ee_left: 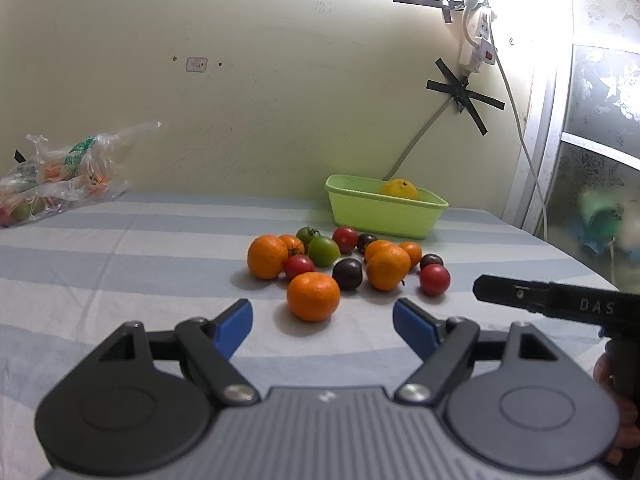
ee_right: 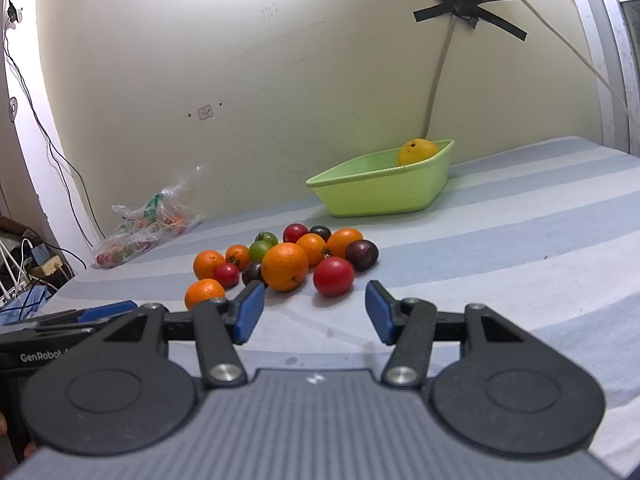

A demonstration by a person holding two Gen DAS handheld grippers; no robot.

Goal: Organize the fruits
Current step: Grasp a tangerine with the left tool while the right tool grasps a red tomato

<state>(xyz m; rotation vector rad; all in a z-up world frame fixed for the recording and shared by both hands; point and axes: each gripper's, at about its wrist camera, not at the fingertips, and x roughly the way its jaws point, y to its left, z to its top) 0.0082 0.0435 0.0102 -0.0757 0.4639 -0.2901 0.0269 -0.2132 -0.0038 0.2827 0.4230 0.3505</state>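
A pile of oranges, red and green tomatoes and dark plums lies on the striped cloth. In the left wrist view my left gripper point(ee_left: 322, 313) is open and empty, just short of the nearest orange point(ee_left: 313, 296). In the right wrist view my right gripper point(ee_right: 315, 307) is open and empty, just in front of a red tomato point(ee_right: 333, 276) and a large orange point(ee_right: 285, 266). A green basket point(ee_left: 384, 210) stands behind the pile with a yellow fruit point(ee_left: 399, 189) inside; the basket also shows in the right wrist view point(ee_right: 384, 188) with the fruit point(ee_right: 417, 151).
A clear plastic bag point(ee_left: 60, 172) with more fruit lies at the far left by the wall, also in the right wrist view point(ee_right: 148, 224). The right gripper's body point(ee_left: 560, 300) shows at right. Cables and a power strip point(ee_left: 480, 36) hang on the wall.
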